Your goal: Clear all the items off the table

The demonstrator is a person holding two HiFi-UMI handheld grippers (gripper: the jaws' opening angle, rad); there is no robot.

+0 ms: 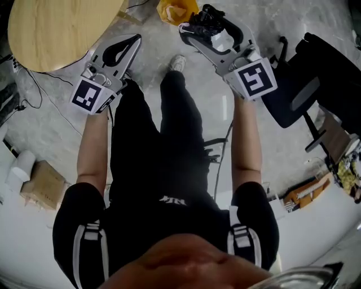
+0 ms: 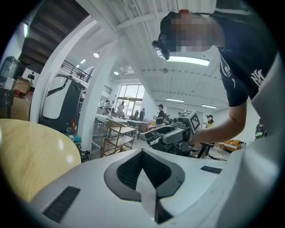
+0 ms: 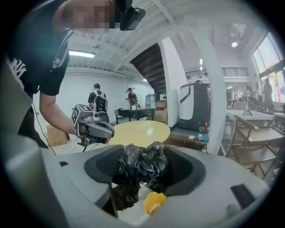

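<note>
Two grippers: both reach out ahead of the person, off the table and above the grey floor (image 1: 56,121).
Table (image 1: 56,28): round, pale wood, far left in the head view; I see nothing on the part that shows.
Left gripper (image 1: 134,40): jaws pressed together, nothing between them that I can make out; just beside the table's edge.
Right gripper (image 1: 192,31): jaws partly spread and pinching a crumpled black plastic bag (image 1: 207,20), the task's item, held in the air well apart from the table.
Yellow thing (image 1: 176,10): crumpled, on the floor just left of the bag; possibly a bin liner, and I judge it the drop spot.
Office chair (image 1: 304,84): dark, off to the right.
Risk one: the bag looks slick and bunched; a pinch on a loose fold could let it slide out short of the yellow thing.
Risk two: a release off-centre would land it on the floor.
Head view only: floor layout and chair.
Left gripper view only: its own closed seam, and the right gripper side-on.
Right gripper view only: the bag filling the jaws with a tail hanging below, and the table top beyond, seemingly bare.
</note>
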